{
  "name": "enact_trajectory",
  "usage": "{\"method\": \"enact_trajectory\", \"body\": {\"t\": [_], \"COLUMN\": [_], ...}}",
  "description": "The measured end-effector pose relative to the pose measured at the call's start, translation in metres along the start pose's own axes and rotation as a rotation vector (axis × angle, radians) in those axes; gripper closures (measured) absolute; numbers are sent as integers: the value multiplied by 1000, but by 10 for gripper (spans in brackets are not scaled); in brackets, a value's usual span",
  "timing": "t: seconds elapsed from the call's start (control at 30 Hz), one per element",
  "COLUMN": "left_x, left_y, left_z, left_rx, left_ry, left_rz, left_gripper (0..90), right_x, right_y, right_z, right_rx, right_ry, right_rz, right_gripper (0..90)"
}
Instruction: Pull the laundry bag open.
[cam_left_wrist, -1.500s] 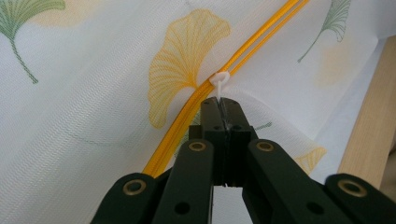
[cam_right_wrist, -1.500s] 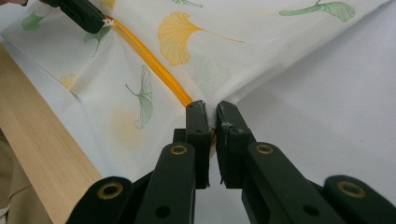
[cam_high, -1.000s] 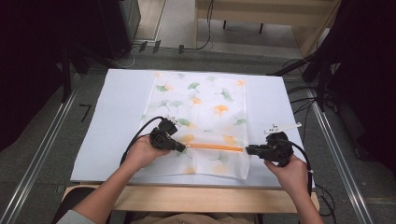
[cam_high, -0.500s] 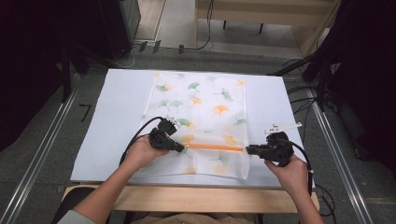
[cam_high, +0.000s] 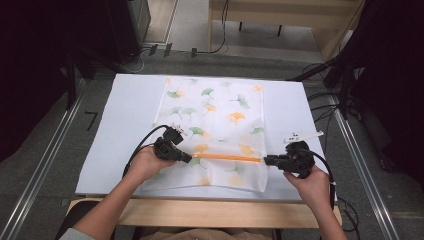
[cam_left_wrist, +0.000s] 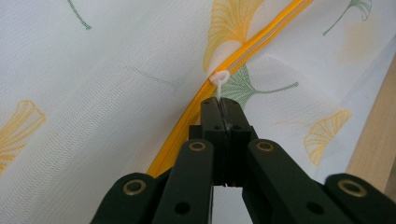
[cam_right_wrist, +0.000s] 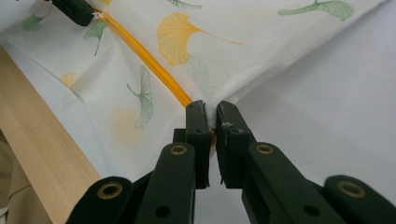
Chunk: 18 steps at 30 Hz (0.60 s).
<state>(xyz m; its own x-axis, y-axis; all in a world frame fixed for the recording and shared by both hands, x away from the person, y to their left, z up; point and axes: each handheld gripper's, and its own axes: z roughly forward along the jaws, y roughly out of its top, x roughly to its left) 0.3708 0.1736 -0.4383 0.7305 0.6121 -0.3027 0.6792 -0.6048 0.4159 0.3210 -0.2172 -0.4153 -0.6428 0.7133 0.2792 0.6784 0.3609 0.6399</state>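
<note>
Dim room with cables on the floor all around, and in the middle a worktop (cam_high: 125, 125) under a pale sheet, with a light wood strip along the near edge. Lying flat on it is a white mesh bag (cam_high: 220, 120) printed with ginkgo leaves, and its orange zipper (cam_high: 227, 158) runs straight across the near part of the bag, pretty much left to right from the person's seat. The left tool (cam_high: 187, 158) is pinched tight on the little white zipper pull (cam_left_wrist: 219, 79) at the zipper's left end, jaws fully together with just the pull's loop sticking out. The right tool (cam_high: 267, 160) is clamped on the bag's fabric at the right end of the zipper, jaws nearly together with only the cloth between them. So the zipper's long axis is basically the line between the two tools, and the right tool lies dead ahead along the track from the pull. I'd guess the pull has to slide along that line while the right side anchors the bag. Plenty of open sheet on both sides, but the worktop's near edge is close behind the zipper, so not much slack toward the person.
</note>
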Motion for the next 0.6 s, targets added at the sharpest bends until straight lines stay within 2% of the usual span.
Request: {"method": "enact_trajectory", "body": {"t": [0.23, 0.37, 0.5, 0.53, 0.6], "left_x": [2, 3, 5, 5, 6], "left_y": [-2, -2, -4, -5, -6], "left_z": [-1, -3, -5, -5, -6], "left_rx": [8, -7, 3, -4, 3], "left_ry": [-3, -7, -7, -9, -6], "left_rz": [1, -10, -11, -22, -15], "left_gripper": [900, 900, 900, 900, 900], "right_x": [0, 0, -1, -1, -1], "right_y": [0, 0, 0, 0, 0], "right_z": [0, 0, 0, 0, 0], "right_rx": [2, 0, 0, 0, 0], "right_ry": [-2, 1, 3, 2, 4], "right_rz": [1, 3, 5, 4, 4], "right_gripper": [862, 862, 862, 862, 862]}}
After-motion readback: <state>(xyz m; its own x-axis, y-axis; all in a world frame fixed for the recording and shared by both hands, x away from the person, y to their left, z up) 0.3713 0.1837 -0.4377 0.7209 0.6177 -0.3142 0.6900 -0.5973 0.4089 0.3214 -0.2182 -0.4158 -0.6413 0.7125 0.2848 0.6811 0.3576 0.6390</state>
